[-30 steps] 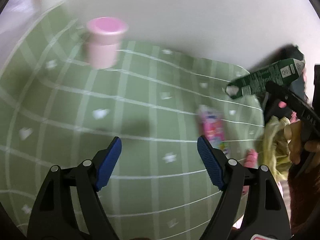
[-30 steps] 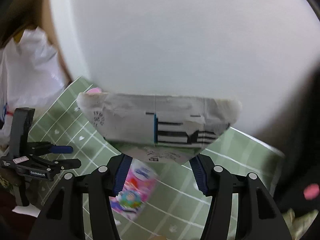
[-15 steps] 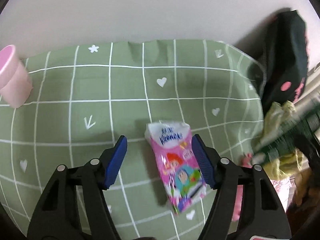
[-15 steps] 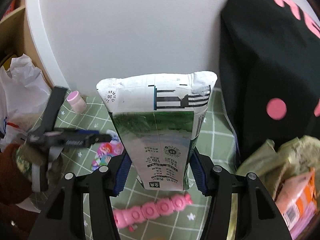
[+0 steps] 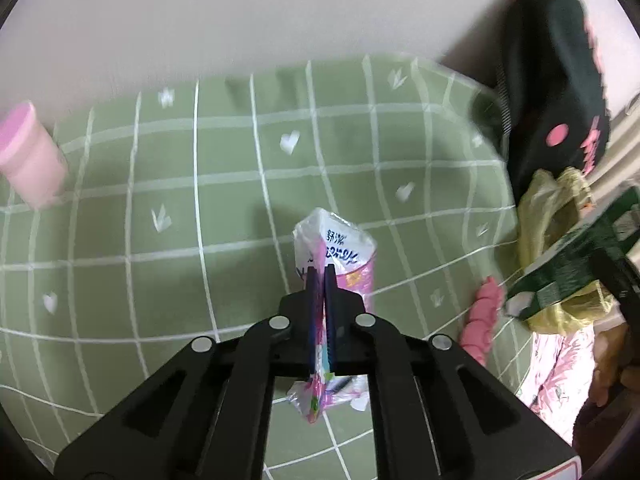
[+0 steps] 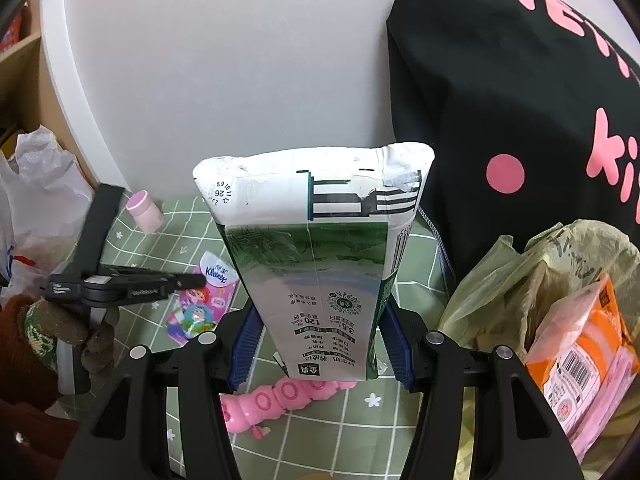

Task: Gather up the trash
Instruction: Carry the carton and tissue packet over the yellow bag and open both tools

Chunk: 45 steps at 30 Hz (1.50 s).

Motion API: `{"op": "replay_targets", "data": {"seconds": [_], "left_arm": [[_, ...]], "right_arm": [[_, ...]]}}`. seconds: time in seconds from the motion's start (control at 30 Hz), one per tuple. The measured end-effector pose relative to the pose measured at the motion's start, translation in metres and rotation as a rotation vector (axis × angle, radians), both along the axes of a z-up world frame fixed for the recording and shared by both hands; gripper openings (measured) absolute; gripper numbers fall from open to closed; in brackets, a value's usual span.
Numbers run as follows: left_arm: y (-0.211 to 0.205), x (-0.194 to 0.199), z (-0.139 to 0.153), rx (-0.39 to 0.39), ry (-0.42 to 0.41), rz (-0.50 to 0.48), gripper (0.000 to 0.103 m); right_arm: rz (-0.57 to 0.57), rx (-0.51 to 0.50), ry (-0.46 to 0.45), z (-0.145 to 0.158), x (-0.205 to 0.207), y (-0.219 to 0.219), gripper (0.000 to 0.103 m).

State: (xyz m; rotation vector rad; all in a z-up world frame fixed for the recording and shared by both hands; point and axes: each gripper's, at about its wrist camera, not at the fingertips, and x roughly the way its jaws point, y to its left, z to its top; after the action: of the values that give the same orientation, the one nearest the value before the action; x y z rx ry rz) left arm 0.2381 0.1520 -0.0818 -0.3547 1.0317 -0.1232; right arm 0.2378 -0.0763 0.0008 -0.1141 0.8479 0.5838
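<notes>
The left gripper (image 5: pixel 319 276) now clamps shut on the pink tissue pack (image 5: pixel 340 256), which half a second ago lay loose between its open fingers.

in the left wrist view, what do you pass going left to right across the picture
pink cup → tissue pack pinched in the left hand-held gripper → pink toy → green milk carton
</notes>
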Motion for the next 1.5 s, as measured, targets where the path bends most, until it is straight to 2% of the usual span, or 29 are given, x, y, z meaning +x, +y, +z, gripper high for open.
{"op": "replay_targets", "data": {"seconds": [0.07,0.1,0.27,0.43,0.63,0.87,1.13,1.27,1.4,1.5], "left_arm": [[0.0,-0.005,0.018,0.027,-0.065,-0.005,0.003],[0.0,-0.008,0.028,0.044,-0.103,-0.009,0.003],[-0.003,-0.014,0.07,0.115,-0.23,-0.023,0.003],[-0.003,-0.019,0.097,0.114,-0.321,-0.035,0.003],[-0.014,-0.016,0.125,0.095,-0.406,-0.084,0.003],[-0.066,0.0,0.159,0.072,-0.504,-0.22,0.003],[-0.142,0.031,0.176,-0.024,-0.517,-0.365,0.003],[-0.195,0.05,0.179,-0.104,-0.494,-0.444,0.003],[-0.247,0.063,0.17,-0.135,-0.494,-0.509,0.003],[-0.288,0.081,0.141,-0.114,-0.399,-0.549,0.003]], "right_arm": [[-0.008,0.009,-0.005,0.003,-0.002,-0.007,0.052],[-0.009,0.015,-0.005,0.008,0.003,-0.024,0.052],[-0.022,0.038,-0.019,0.015,-0.001,-0.031,0.052],[-0.037,0.052,-0.052,0.024,-0.009,-0.032,0.052],[-0.079,0.067,-0.136,0.056,-0.019,-0.053,0.052],[-0.187,0.069,-0.249,0.099,-0.03,-0.104,0.052],[-0.37,0.072,-0.306,0.126,-0.033,-0.198,0.052],[-0.414,0.087,-0.287,0.125,-0.025,-0.243,0.052],[-0.42,0.117,-0.215,0.102,-0.013,-0.27,0.052],[-0.381,0.109,-0.128,0.073,0.004,-0.274,0.052]]}}
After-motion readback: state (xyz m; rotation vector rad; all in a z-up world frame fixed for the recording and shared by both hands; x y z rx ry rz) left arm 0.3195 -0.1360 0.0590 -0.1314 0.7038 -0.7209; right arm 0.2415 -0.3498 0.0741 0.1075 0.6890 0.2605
